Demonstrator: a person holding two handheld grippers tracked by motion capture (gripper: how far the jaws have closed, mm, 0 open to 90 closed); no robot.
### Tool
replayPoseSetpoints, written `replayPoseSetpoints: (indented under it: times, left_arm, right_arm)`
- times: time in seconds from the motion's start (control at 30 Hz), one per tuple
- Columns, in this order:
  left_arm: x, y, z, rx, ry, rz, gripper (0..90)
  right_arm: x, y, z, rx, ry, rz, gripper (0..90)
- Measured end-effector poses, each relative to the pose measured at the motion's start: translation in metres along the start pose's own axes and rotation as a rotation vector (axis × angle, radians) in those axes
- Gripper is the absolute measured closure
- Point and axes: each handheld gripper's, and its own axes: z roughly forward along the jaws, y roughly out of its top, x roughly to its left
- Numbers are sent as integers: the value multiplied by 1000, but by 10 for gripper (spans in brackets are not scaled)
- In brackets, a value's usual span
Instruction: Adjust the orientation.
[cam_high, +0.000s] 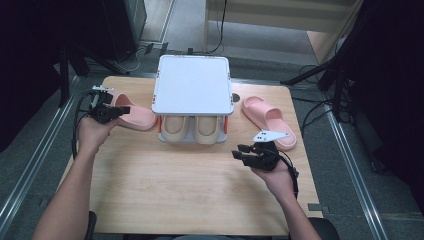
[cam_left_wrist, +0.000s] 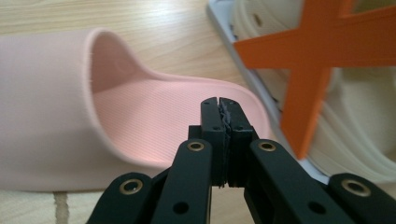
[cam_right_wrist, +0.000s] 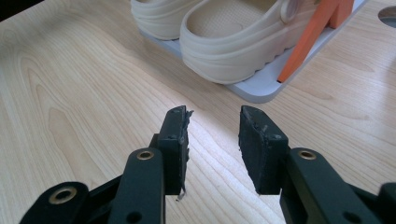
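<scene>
Left gripper (cam_left_wrist: 219, 109), jaws together and empty, hovers over the pink slipper (cam_left_wrist: 154, 116) lying left of the shoe rack (cam_high: 192, 85); it should reopen, then clamp the strap edge squarely.

Right gripper (cam_right_wrist: 214, 140) low over pale wood table (cam_right_wrist: 79, 88); jaws apart, nothing between pads, bare tabletop showing in gap; frayed scrap hanging off left pad; beyond tips, two cream clogs (cam_right_wrist: 233, 35) side by side on grey shelf base (cam_right_wrist: 261, 88), heels toward camera; orange brace (cam_right_wrist: 310, 37) slanting up at right clog's side.
</scene>
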Motion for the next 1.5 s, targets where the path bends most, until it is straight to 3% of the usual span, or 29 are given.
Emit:
replayPoseSetpoints:
  times: [0.23,0.33,0.53,0.73,1.13,1.5]
  left_arm:
    - [17,-7,18,26,42,-32,894]
    - [18,-10,22,48,62,-22,894]
    - [24,-18,25,56,59,-34,894]
    - [24,-22,19,56,85,-24,894]
    - [40,-38,-1,56,92,-64,892]
    - [50,-46,-13,46,138,-86,883]
  right_arm:
    - [1,-4,-6,-7,-10,3,630]
    - [0,-4,-5,-6,-12,3,631]
    - [1,-2,-3,-1,-13,-4,629]
    - [2,1,2,-2,2,-12,629]
    - [3,11,14,11,31,-28,629]
    - [4,16,21,17,57,-32,629]
